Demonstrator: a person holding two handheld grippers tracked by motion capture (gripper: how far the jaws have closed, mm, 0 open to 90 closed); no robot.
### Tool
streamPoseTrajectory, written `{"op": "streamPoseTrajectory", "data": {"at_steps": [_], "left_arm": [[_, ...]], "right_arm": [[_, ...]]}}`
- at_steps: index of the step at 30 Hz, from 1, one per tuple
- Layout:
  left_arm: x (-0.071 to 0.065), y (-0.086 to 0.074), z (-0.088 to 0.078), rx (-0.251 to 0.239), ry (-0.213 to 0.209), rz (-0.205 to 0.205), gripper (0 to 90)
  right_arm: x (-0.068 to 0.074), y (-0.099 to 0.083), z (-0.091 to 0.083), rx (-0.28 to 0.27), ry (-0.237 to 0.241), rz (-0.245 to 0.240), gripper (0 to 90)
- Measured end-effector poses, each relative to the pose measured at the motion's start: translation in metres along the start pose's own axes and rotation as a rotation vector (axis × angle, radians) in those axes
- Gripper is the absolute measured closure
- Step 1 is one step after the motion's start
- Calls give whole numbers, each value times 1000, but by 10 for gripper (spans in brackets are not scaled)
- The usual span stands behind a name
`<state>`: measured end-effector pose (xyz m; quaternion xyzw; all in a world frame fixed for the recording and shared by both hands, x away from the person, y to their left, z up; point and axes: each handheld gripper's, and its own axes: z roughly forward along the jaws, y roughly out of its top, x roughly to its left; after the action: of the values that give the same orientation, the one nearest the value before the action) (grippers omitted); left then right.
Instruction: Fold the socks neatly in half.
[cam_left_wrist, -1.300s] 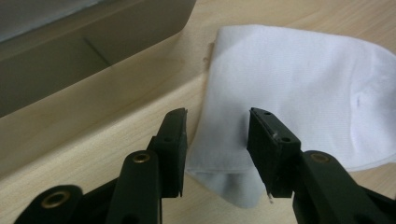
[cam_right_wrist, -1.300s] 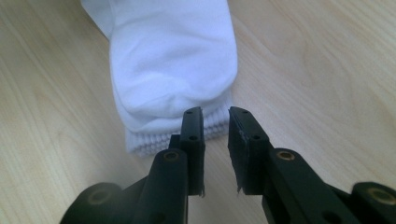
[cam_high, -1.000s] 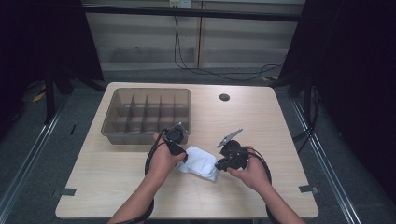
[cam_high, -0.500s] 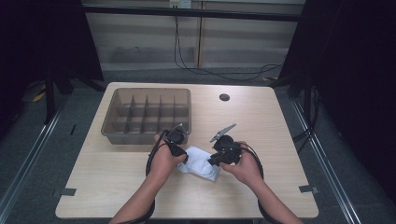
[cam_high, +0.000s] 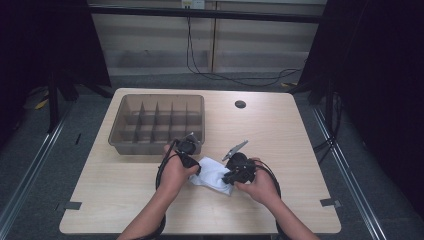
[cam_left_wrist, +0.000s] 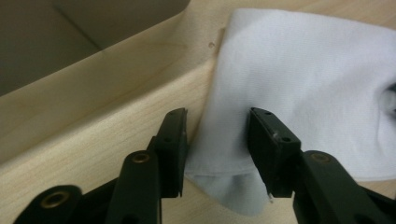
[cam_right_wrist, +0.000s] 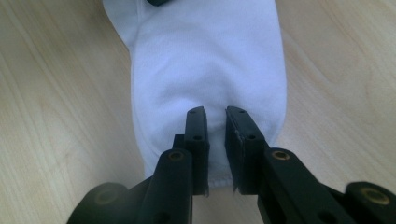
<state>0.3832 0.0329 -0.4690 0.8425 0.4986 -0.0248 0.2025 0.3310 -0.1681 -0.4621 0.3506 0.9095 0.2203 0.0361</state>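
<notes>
A white cloth (cam_high: 212, 172), perhaps a sock, lies flat on the wooden table (cam_high: 300, 135) between my two grippers. My left gripper (cam_high: 196, 166) comes at its left end. In the left gripper view the left gripper (cam_left_wrist: 217, 140) stands open astride the cloth's (cam_left_wrist: 303, 70) edge, one jaw over bare wood and one over fabric; its jaws have just been opening. My right gripper (cam_high: 228, 176) is at the cloth's right end. In the right gripper view the right gripper's (cam_right_wrist: 215, 116) jaws have just been closing, and they pinch a puckered fold of the cloth (cam_right_wrist: 205, 56).
A brown plastic tray (cam_high: 120, 142) with several divided compartments stands just behind the left hand, close to the left gripper. A black round grommet (cam_high: 240, 104) sits in the table near its far edge. Cables trail from both grippers toward the person.
The right hand has slid a little to the left, closer to the cloth's end. The left hand and the cloth have stayed put.
</notes>
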Motion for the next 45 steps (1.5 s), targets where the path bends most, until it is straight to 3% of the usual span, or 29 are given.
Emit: {"op": "streamPoseTrajectory", "data": {"at_steps": [1,5,12,16,20,23,25,31,45], "left_arm": [[2,0,-2,-10,-5,-17,574],[7,0,-8,-18,0,-17,598],[2,0,-3,15,19,30,635],[1,-1,1,23,5,43,645],[1,-1,2,33,-9,64,699],[2,-2,1,28,-33,57,761],[1,-1,1,33,-30,88,793],[0,4,-12,29,-44,66,836],[-13,12,-50,-29,-73,110,841]], "right_arm": [[0,0,0,-1,2,3,795],[-2,-1,1,-4,9,7,795],[-2,-1,2,-13,8,13,797],[-2,-2,2,-17,11,16,800],[-2,-3,2,-20,15,27,802],[-2,-3,2,-21,11,25,803],[-2,-3,2,-20,13,28,805],[-3,-3,2,-25,19,38,807],[0,-1,5,-36,28,69,809]]}}
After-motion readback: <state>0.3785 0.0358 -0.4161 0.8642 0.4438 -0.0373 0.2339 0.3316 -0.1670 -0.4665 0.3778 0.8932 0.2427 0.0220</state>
